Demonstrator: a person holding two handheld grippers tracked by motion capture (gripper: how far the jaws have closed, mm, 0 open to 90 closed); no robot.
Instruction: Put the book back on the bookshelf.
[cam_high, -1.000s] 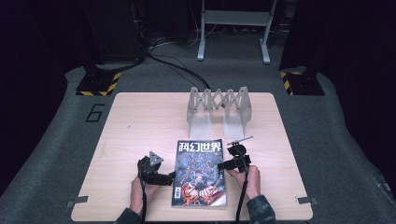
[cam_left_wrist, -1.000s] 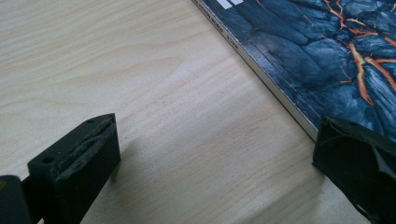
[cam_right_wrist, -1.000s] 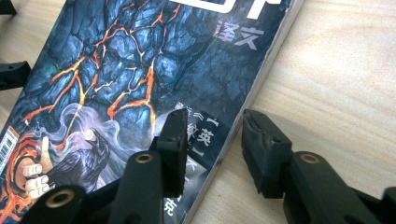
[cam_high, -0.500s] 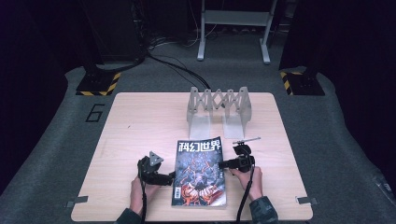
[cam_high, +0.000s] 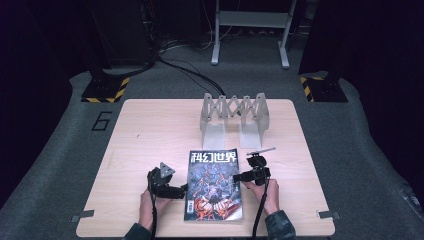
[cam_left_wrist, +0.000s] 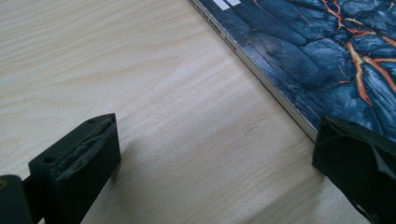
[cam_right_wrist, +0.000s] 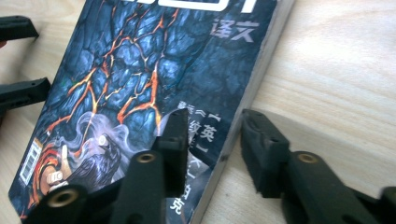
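A magazine (cam_high: 214, 185) with a dark cover of orange cracks lies flat near the table's front edge. My left gripper (cam_high: 181, 190) sits at its left edge, open wide. In the left gripper view (cam_left_wrist: 215, 135) one jaw rests on bare wood and the other over the magazine's (cam_left_wrist: 327, 51) edge. My right gripper (cam_high: 239, 177) straddles the right edge. In the right gripper view (cam_right_wrist: 214, 122) one jaw is above the cover (cam_right_wrist: 154, 70) and the other beside the spine on the wood. Its jaws have just been opening, with the edge between them, unpressed. The left gripper (cam_right_wrist: 21, 58) shows across the cover.
A grey expanding rack (cam_high: 234, 112) stands at the table's far middle. A thin pen-like stick (cam_high: 261, 150) lies just beyond the right gripper. The wooden table (cam_high: 150, 130) has bare room left and right. Cables and striped stand bases (cam_high: 105, 92) lie on the floor behind.
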